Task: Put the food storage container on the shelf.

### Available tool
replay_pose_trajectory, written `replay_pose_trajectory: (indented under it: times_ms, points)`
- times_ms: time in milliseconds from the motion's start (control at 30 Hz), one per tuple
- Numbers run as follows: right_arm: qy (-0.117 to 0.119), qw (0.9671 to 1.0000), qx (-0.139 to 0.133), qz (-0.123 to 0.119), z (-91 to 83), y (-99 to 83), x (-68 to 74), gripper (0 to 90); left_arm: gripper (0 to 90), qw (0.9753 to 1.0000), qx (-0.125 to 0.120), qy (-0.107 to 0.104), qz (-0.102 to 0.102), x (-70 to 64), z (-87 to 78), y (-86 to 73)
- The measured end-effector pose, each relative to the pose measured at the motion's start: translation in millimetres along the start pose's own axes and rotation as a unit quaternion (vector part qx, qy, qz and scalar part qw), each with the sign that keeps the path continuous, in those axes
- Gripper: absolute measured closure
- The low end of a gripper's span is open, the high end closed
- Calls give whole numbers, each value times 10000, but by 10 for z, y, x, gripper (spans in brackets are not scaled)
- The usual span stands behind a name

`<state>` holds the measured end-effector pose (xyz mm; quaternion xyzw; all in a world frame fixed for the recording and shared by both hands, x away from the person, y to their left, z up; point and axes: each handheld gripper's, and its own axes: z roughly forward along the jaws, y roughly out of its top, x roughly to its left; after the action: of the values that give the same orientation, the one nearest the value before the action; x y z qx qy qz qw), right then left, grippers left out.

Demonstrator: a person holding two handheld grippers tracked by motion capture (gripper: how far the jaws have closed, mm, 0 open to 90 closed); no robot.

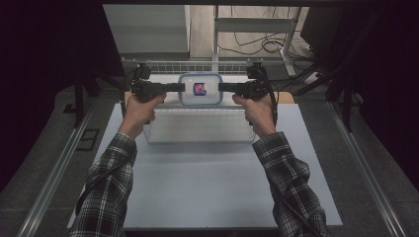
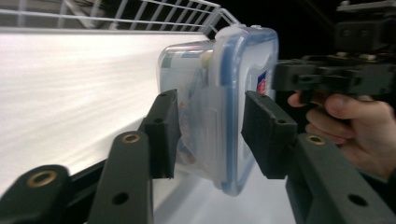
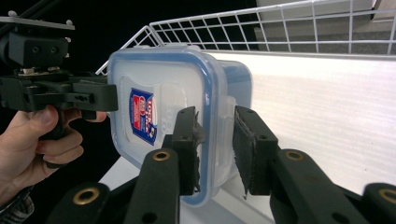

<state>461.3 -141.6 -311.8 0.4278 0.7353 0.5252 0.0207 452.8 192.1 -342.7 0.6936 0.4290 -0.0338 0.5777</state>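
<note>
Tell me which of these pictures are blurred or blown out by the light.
High view: dim, dark edges, container readable. Left gripper view: white surface overexposed and streaked, container's near edge soft. Right gripper view: sharper, label legible, white surface glaring at right.

Lab: rig frame [image 1: 257,22], floor cables [image 1: 257,47]

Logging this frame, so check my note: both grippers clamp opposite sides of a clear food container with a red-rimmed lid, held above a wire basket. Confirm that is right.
Not quite: the lid's rim is blue, not red, as the right gripper view shows. The left gripper and right gripper do clamp opposite sides of the clear food container, held above the wire basket.
</note>
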Motion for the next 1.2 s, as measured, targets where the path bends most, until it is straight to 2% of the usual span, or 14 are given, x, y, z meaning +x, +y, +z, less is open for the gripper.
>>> replay_pose_trajectory:
  times_ms: [133, 200, 300, 433, 567, 600, 667, 700, 733, 800, 900, 1000, 1067, 1200]
  points:
    - [-135, 9999, -6, -95, 43, -7, 19, 638, 514, 9995, 175, 207, 143, -20, 60, -19]
    - [-205, 9997, -64, -80, 54, -16, 2, 629, 503, 9997, 136, 191, 90, -8, 67, -29]
    - [-147, 9998, -136, -23, 55, -23, -37, 637, 512, 9998, 123, 152, 81, -6, 67, -41]
    - [-306, 9992, -176, -184, 74, -16, -16, 622, 505, 9996, 55, 258, 112, -30, 70, -44]
    - [-595, 9975, -235, -307, 122, -20, 8, 588, 476, 9976, -78, 662, 208, -98, 92, -20]
    - [-654, 9970, -244, -326, 134, -20, 6, 577, 457, 9963, -73, 805, 278, -122, 99, -13]
    - [-741, 9962, -307, -329, 141, -12, -5, 577, 435, 9923, -151, 1145, 446, -177, 95, -6]
    - [-754, 9960, -350, -324, 131, -5, -10, 582, 410, 9915, -244, 1177, 492, -199, 75, -8]
    - [-727, 9960, -426, -312, 109, 0, -11, 596, 397, 9922, -392, 1081, 484, -218, 38, -15]
    - [-590, 9961, -544, -367, 32, 7, 5, 648, 440, 9931, -588, 883, 496, -262, -42, -48]
    - [-362, 9961, -574, -560, -100, -30, 69, 773, 589, 9908, -508, 949, 823, -359, -94, -159]
    - [-294, 9940, -439, -958, -172, -157, 157, 874, 754, 9880, -411, 965, 1134, -426, -106, -305]
    - [-210, 9928, -307, -1138, -167, -274, 199, 891, 825, 9880, -295, 898, 1220, -431, -68, -377]
    - [-201, 9913, 21, -1298, -27, -435, 205, 892, 872, 9847, -49, 1073, 1373, -430, 70, -419]
